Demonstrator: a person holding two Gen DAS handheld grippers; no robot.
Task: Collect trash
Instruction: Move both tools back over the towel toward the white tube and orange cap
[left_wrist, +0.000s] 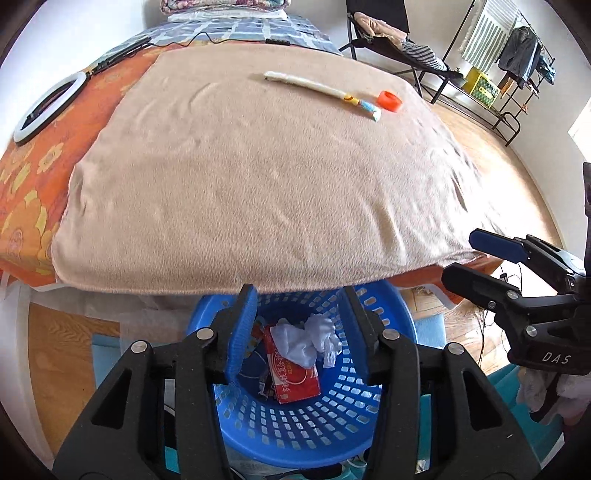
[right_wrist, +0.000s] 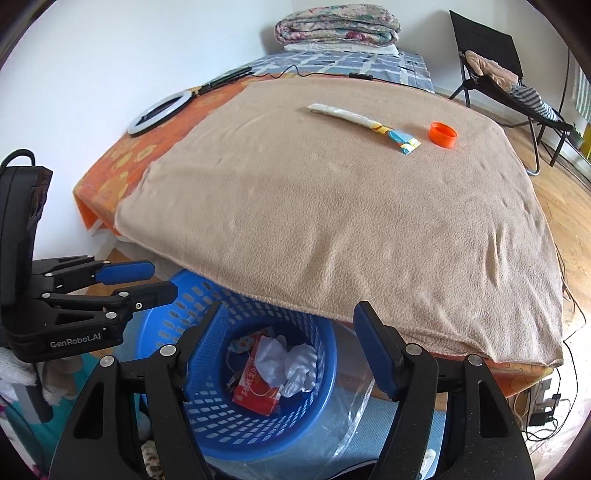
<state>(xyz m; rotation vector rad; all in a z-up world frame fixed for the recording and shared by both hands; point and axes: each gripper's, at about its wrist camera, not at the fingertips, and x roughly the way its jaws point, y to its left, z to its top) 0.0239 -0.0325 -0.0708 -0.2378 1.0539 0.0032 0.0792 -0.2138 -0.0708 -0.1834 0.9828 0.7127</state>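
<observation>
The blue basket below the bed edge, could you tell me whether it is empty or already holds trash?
It holds trash. Inside the blue basket lie crumpled white tissues and a red packet.

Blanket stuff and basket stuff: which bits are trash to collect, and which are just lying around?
Job things:
- long wrapper
- orange cap
- blue basket
- crumpled tissues and red packet, already inside

Just lying about:
- ring light
- folded quilt
- black chair

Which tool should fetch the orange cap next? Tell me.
Right, probably. The orange cap lies toward the right edge of the beige blanket, on the right tool's side. Both tools are open and empty above the blue basket; the left tool is farther off.
</observation>
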